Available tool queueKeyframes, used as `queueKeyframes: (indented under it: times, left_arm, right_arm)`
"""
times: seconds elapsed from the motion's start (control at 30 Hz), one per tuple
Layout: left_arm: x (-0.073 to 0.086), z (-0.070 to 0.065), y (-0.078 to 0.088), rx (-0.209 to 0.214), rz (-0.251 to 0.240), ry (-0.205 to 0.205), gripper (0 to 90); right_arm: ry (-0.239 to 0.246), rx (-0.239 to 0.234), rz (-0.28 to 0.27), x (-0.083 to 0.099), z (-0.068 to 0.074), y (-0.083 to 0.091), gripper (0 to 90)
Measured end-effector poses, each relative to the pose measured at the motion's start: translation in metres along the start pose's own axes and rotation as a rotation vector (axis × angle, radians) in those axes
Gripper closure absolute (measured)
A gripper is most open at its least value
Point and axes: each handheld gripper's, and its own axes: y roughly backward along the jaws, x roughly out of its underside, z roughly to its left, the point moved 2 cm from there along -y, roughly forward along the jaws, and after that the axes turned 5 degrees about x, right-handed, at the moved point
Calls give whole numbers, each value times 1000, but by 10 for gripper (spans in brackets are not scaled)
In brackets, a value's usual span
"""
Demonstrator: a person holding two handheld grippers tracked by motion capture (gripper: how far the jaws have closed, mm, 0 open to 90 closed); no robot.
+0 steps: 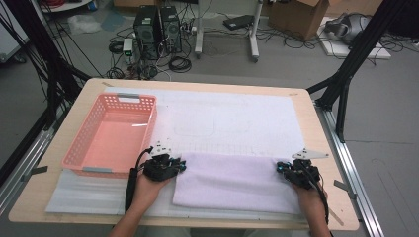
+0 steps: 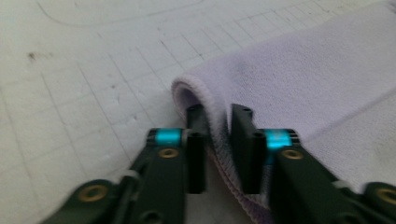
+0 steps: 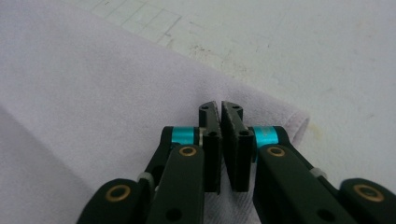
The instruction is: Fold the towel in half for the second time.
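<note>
Scene: I sit at a wooden surface [image 1: 318, 148] w/ a white mat [image 1: 232, 123] spread over it, a gripper in each hand.
Towel: pale lilac towel [image 1: 232, 182], folded, lies flat on the mat at the near edge, centre-right, between my two hands.
Left gripper: my left gripper [image 2: 219, 123] sits at the towel's left end, just beside the basket's near right corner in the high view [image 1: 170, 165].
Left jaws: drawn in on the towel's folded left edge; in the left gripper view the rolled hem runs up between the two black pads, which stand a little apart w/ the cloth pinched between them.
Right gripper: my right gripper [image 3: 220, 116] is at the towel's far right corner, seen in the high view [image 1: 296, 173] near the surface's right side.
Right jaws: pressed nearly together, tips almost meeting; towel lies under and around them, a thin layer apparently nipped betw. the pads.
Basket: pink plastic basket [image 1: 111, 136] stands on the mat's left part, long side running away from me.
Beyond: grey floor w/ two black computer towers [image 1: 158, 29], cables, a cardboard box [image 1: 301, 15].
</note>
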Motion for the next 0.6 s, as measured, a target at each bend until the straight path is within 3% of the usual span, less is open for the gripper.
queueKeyframes:
  times: [0.23, 0.3, 0.37, 0.43, 0.47, 0.53, 0.6]
  left_arm:
    - [-11, 3, 2, -33, -91, 43, 848]
    - [-12, 4, 1, -27, -98, 82, 843]
    - [-11, 4, 0, -48, -77, 76, 795]
    - [-11, 8, 4, -63, -88, 65, 693]
    - [-12, 10, 7, -55, -112, 76, 637]
    - [-16, 13, 11, -29, -136, 87, 619]
    - [-19, 14, 7, -2, -116, 95, 600]
  right_arm:
    - [-39, 72, -114, -9, -7, -1, 880]
    - [-48, 102, -129, -12, -8, -4, 879]
    - [-84, 119, -118, -12, -9, -8, 850]
    - [-74, 160, -111, -11, -9, -8, 748]
    - [-82, 146, -114, -11, -9, -5, 730]
    - [-87, 82, -135, -15, -12, 0, 679]
    - [-64, 3, -122, -19, -10, 0, 628]
